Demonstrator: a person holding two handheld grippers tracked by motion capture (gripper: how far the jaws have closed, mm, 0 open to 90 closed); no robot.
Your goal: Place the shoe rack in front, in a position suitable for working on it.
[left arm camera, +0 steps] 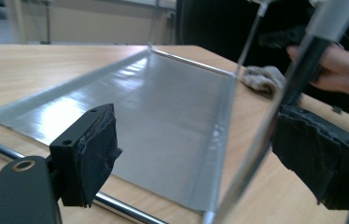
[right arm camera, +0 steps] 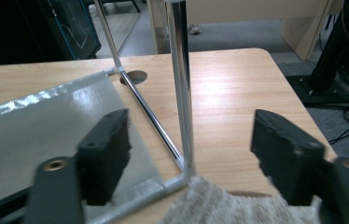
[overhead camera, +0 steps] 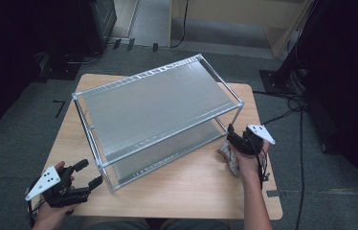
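- The table point(overhead camera: 201, 187) is light wood and carries everything else.
- The rack point(overhead camera: 153, 103), a two-shelf frame of chrome rods with grey shelf sheets, stands in the middle of the table, turned at an angle, its near left corner toward the left gripper and its near right corner toward the right one.
- The lower shelf point(left arm camera: 163, 112) lies just above the tabletop; its grey sheet also shows in the right gripper view point(right arm camera: 37, 135).
- The right gripper point(overhead camera: 234, 139) is at the rack's near right corner. In its own view the jaws stand apart with the upright corner post point(right arm camera: 182, 93) between them, the pads not touching it.
- The left gripper point(overhead camera: 88, 175) is just beside the rack's near left corner. In its own view the jaws are wide, a slanted chrome post point(left arm camera: 275, 116) running close past the right-hand pad; whether it touches I cannot tell.
- The cloth point(overhead camera: 229, 154), a small grey crumpled rag, lies on the table under the right gripper, right by the rack's corner; it also shows in the left gripper view point(left arm camera: 261, 78).
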